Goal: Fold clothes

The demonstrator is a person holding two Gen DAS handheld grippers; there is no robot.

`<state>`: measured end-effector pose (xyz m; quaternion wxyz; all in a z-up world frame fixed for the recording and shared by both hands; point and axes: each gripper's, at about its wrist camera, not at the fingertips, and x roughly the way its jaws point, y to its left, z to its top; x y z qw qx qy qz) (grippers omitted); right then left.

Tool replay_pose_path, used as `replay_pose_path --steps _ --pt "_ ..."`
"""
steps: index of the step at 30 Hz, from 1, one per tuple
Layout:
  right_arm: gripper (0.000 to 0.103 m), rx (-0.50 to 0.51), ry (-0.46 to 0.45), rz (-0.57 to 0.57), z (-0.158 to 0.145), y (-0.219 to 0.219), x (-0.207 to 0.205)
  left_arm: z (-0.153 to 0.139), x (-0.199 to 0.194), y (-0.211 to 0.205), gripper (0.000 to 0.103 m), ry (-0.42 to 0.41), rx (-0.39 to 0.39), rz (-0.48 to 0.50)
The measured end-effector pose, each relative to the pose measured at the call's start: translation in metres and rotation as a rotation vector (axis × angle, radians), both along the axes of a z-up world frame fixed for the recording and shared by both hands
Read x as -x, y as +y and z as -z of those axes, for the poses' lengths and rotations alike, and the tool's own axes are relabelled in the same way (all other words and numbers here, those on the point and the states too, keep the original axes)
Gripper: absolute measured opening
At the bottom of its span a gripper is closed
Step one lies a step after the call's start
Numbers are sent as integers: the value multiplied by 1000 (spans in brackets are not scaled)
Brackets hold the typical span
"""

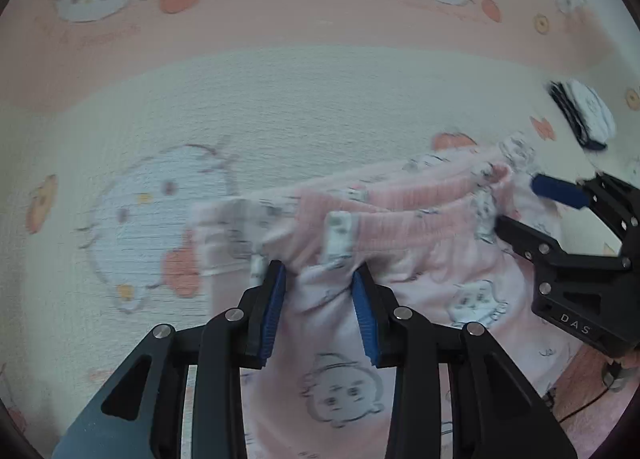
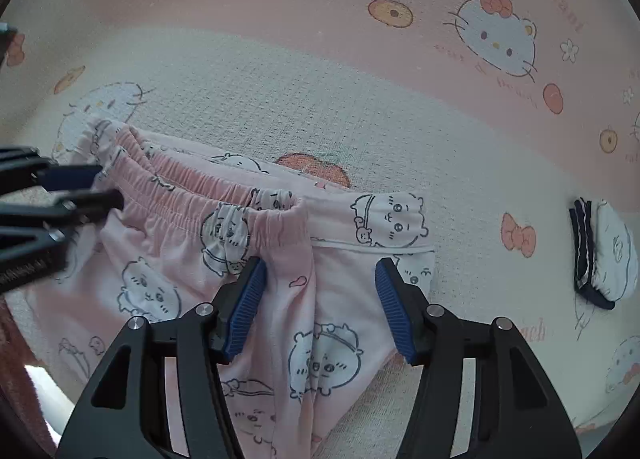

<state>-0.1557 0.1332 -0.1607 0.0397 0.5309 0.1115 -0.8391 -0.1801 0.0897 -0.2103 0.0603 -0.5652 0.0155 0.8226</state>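
Looking down both sets of tongs, we have the pink pyjama trousers (image 2: pixel 224 259) spread on a cartoon-cat bedsheet (image 2: pixel 320 99), waistband (image 2: pixel 192 199) at the far edge. Our left tongs (image 1: pixel 319 279) sit at the waistband's left end with cloth bunched between the blue pads (image 1: pixel 276 299); a gap shows between those pads, so we cannot tell whether they are actually pinching. Our right tongs (image 2: pixel 320 279) are spread wide above the trousers' right side, the cloth lying between and below the fingers, nothing clamped. Well off to the right on the sheet sits a small folded white-and-navy garment (image 2: pixel 604 255), apart from the trousers. The left-wrist view is blurred.
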Motion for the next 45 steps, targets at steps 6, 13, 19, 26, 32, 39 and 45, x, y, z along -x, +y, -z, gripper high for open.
replay_pose_path --steps 6,13,19,26,32,39,45 --pt "60 35 -22 38 3 11 3 -2 -6 -21 42 -2 50 -56" --pt "60 74 9 47 -13 0 -8 -16 -21 5 43 59 12 23" --pt "60 -18 -28 34 10 -1 -17 -1 -10 -8 44 -14 24 -43" --pt "60 180 16 164 -30 22 -55 -21 -39 -23 45 0 -87 -78" --pt "60 26 -53 11 7 -15 -76 -20 -62 16 45 -19 -111 9" --pt "60 66 -41 207 -7 52 -102 -20 -75 26 52 -29 -120 -20" --pt "60 118 -72 164 1 42 -120 0 -87 45 52 -63 -35 -1"
